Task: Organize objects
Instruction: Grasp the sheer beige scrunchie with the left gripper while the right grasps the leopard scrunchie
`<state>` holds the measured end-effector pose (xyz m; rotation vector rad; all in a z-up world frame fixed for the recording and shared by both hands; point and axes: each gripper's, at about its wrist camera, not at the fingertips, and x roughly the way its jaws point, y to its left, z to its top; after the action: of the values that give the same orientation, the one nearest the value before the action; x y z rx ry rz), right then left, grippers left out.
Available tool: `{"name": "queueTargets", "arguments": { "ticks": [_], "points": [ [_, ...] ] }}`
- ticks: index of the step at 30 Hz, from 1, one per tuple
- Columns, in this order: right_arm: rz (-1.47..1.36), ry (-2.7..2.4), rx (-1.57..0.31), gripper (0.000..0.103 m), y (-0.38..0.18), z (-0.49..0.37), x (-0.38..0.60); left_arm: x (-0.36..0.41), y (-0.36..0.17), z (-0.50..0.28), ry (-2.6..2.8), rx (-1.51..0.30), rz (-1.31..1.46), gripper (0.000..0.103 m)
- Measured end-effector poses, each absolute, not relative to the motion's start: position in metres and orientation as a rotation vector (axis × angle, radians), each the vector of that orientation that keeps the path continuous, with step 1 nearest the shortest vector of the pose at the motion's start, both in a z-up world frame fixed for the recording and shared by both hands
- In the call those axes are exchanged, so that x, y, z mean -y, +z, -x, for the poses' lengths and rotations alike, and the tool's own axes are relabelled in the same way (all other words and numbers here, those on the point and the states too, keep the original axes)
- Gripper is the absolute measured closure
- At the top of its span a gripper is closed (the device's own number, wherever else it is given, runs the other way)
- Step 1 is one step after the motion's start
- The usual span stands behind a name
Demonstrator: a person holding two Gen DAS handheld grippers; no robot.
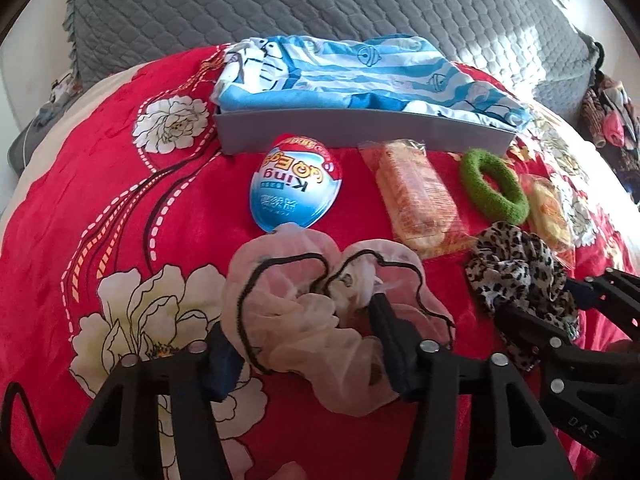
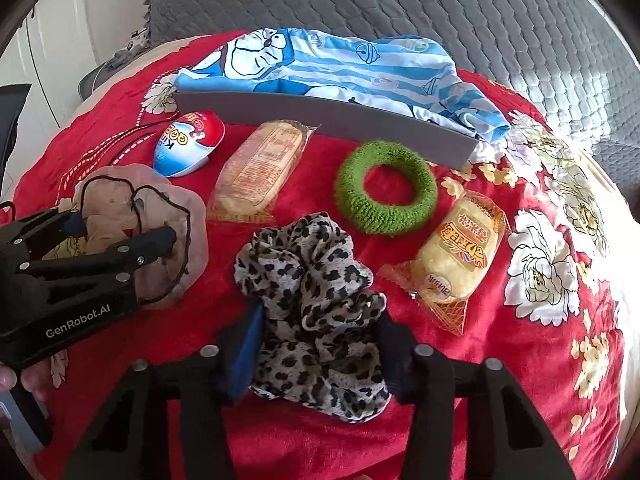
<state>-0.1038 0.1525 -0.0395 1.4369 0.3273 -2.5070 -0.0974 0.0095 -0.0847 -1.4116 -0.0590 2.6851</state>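
On the red floral bed, my left tool (image 1: pixel 300 344) pinches the limp pink scrunchie (image 1: pixel 304 300) and my right tool (image 2: pixel 320 348) the soft leopard-print scrunchie (image 2: pixel 316 280), both best gripped mid-bunch.

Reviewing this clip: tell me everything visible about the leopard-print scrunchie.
The leopard-print scrunchie is soft, gathered fabric, grey-cream with black spots, crumpled in loose folds. It lies on the red floral blanket, near the green ring without touching it. The right gripper straddles its near half, with both pads against the fabric.
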Motion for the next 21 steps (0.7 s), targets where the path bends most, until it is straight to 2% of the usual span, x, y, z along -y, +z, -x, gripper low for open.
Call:
{"name": "queueTargets", "arguments": {
  "ticks": [4,7,12,21],
  "points": [
    [-1.449,-2.489,-0.334,0.069,-0.0395,0.1033,-0.1518,-0.0117,-0.0836,0.0953,2.664,0.058,1.404,0.057],
    [-1.449,-2.486,-0.335,0.074,-0.039,0.1033,-0.1515,-0.0115,-0.0833,0.0941,2.657,0.063,1.404,0.063],
    [-1.457,-2.483,-0.313,0.078,-0.0382,0.1035,-0.1517,-0.0125,-0.0815,0.0914,2.644,0.063,1.402,0.075],
    [-1.463,-2.476,-0.306,0.082,-0.0366,0.1033,-0.1535,-0.0158,-0.0766,0.087,2.641,0.063,1.393,0.082]
  ]
}}
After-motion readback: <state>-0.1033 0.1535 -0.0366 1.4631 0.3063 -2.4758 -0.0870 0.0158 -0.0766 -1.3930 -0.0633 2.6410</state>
